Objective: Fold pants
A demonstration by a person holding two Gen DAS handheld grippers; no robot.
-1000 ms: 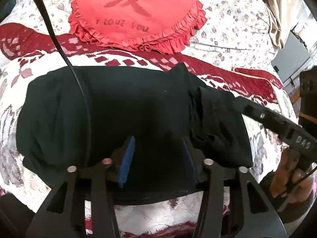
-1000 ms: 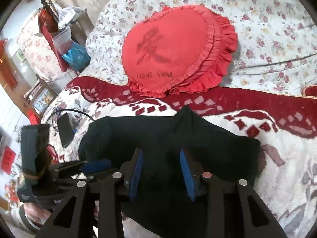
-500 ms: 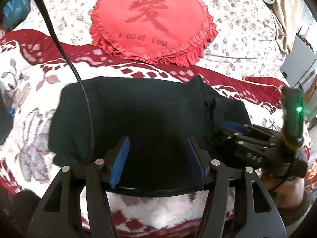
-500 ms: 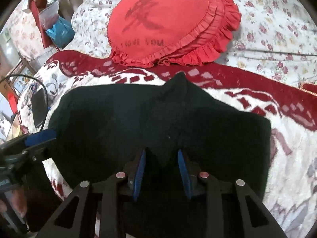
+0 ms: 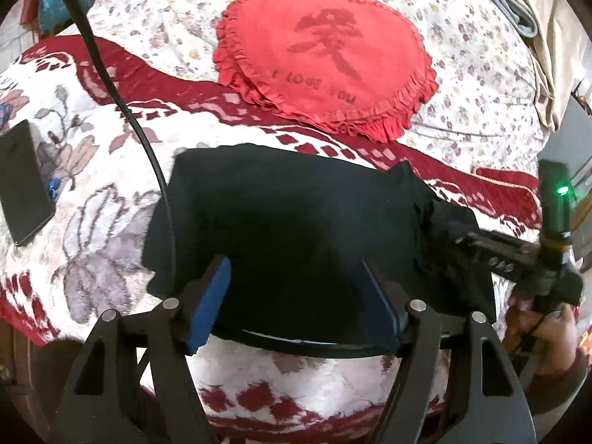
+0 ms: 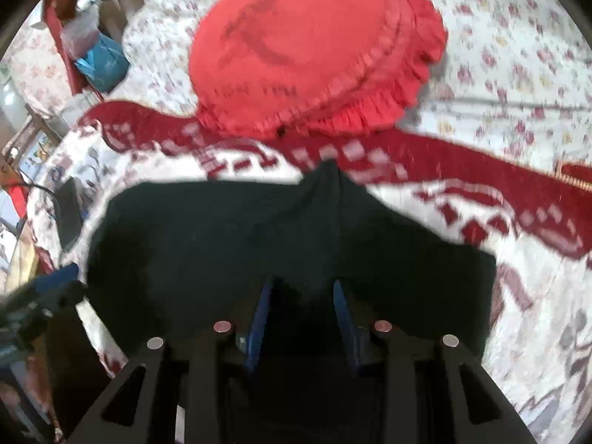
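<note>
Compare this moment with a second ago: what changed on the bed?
The left gripper has drawn back from the black pants, its jaws opening wide with nothing clamped. The right gripper has moved in low over the cloth; whether it grips is unclear. The pants stay folded, and the red pillow and phone lie unmoved.

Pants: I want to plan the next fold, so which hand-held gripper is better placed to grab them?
Probably right: the right hand-held gripper has its narrow jaws over the pants, fabric between them. The left hand-held gripper is opening, pads clear of the cloth.
</note>
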